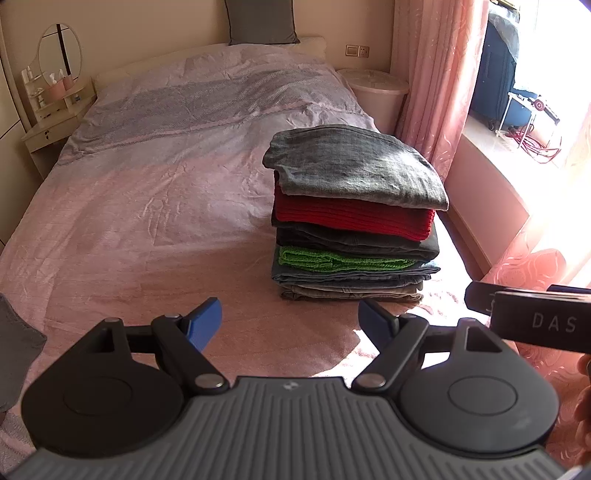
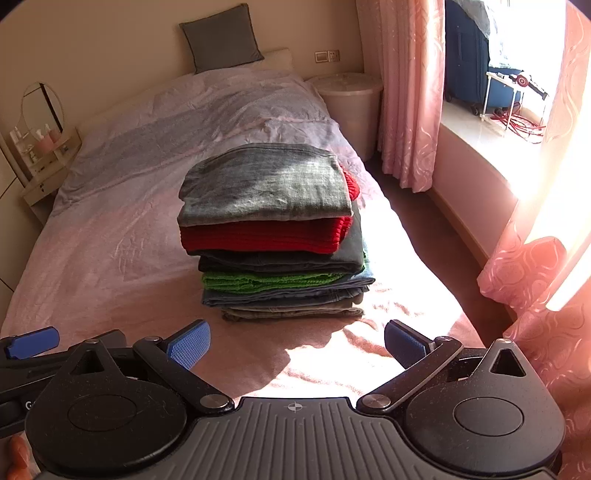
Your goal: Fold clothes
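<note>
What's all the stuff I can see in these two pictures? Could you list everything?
Folded clothes stack: one pile; grey on top, then red, dark grey, green, blue and tan layers; on the bed's right side.
Bed: one, pink and lilac cover, fills the middle.
Cushion: one, grey, against the headboard.
Mirror: one, oval, on the left shelf.
Round bedside table: one, white, right of the bed's head.
Curtains: pink, by the window.
Suitcase: one, dark blue, behind the window.
Left gripper: black with blue pads, open, empty.
Right gripper: same, open, empty.
</note>
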Demonstrator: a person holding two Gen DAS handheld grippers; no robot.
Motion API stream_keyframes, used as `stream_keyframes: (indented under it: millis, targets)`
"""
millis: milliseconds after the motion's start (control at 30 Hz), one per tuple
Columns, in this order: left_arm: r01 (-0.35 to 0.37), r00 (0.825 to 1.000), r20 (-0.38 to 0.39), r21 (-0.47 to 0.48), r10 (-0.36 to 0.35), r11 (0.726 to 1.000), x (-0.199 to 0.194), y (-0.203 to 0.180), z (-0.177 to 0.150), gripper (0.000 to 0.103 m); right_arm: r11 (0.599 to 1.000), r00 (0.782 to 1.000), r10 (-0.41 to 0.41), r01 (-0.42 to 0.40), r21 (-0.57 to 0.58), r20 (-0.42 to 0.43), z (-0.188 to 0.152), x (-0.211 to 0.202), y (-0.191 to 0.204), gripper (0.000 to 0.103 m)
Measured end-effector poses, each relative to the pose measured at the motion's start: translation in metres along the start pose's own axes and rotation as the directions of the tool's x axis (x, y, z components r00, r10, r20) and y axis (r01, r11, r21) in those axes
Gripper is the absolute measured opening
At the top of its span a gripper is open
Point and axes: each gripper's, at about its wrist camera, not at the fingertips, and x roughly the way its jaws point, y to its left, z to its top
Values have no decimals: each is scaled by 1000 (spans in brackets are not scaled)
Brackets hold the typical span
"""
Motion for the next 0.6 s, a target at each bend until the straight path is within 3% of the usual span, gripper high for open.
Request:
stream_keyframes:
  millis: [600]
  targets:
    - [10, 998, -57, 13, -9, 1000, 39, 3, 6, 78, 1000, 997, -27, 28, 10, -67, 1, 38, 2, 103]
